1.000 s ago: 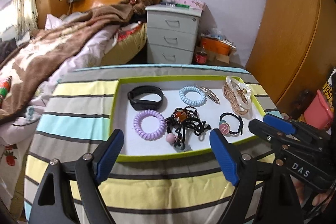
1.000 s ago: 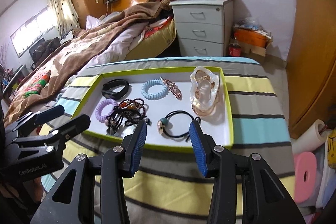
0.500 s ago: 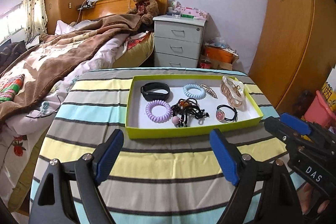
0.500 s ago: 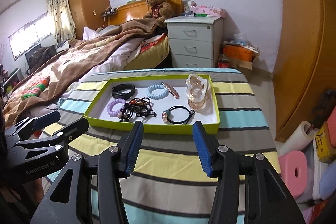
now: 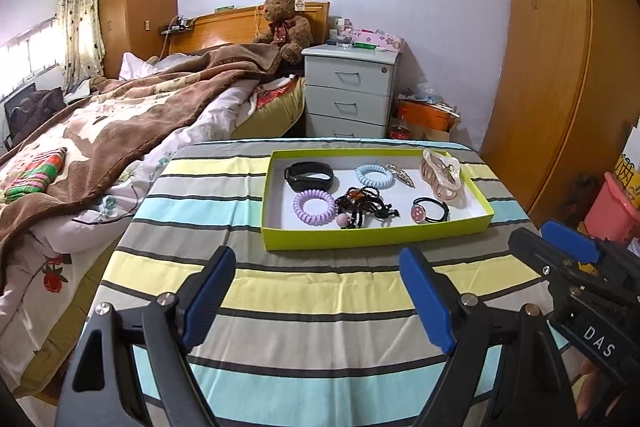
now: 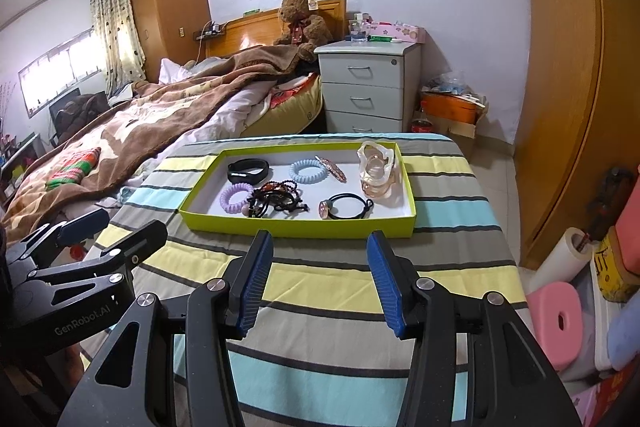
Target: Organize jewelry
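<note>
Two grippers hover w/ nothing held: left gripper (image 5: 316,291) w/ blue pads spread wide, right gripper (image 6: 320,279) w/ pads apart too, both short of the lime-green shallow cardboard tray (image 5: 360,237) on the striped tablecloth (image 5: 320,287). Inside tray: black wristband (image 5: 309,175), light-blue coil hair tie (image 5: 374,175), lilac coil hair tie (image 5: 314,207), black beaded tangle (image 5: 364,207) btwn them, black elastic w/ pink charm (image 5: 430,209), clear-and-rose-gold hair claw (image 5: 440,174) at far right corner.
</note>
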A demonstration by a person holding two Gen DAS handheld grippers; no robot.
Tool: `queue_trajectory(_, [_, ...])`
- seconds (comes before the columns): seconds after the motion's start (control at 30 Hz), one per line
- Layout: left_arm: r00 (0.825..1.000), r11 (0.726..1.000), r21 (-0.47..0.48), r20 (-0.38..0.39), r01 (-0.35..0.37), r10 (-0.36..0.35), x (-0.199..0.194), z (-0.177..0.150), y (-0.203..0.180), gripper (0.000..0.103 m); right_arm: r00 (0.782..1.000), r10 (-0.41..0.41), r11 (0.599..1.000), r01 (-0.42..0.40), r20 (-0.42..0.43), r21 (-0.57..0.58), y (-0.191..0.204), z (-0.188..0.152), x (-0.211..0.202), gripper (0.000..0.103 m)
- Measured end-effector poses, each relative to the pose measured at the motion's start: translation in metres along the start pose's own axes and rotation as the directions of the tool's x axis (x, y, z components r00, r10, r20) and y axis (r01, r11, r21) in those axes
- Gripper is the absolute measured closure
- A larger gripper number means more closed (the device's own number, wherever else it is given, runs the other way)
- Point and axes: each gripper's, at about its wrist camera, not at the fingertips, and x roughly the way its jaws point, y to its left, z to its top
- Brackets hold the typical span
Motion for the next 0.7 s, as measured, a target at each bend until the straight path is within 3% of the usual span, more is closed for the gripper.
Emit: queue_trajectory(0.7, [1.000,1.000,0.025,0.007,-0.019,0.018,-0.0085,-0.0011,-0.0048,0.018,1.000,0.004,1.000,-0.004,0.005,-0.002,0.0040,-0.0032,-0.0040,0.053])
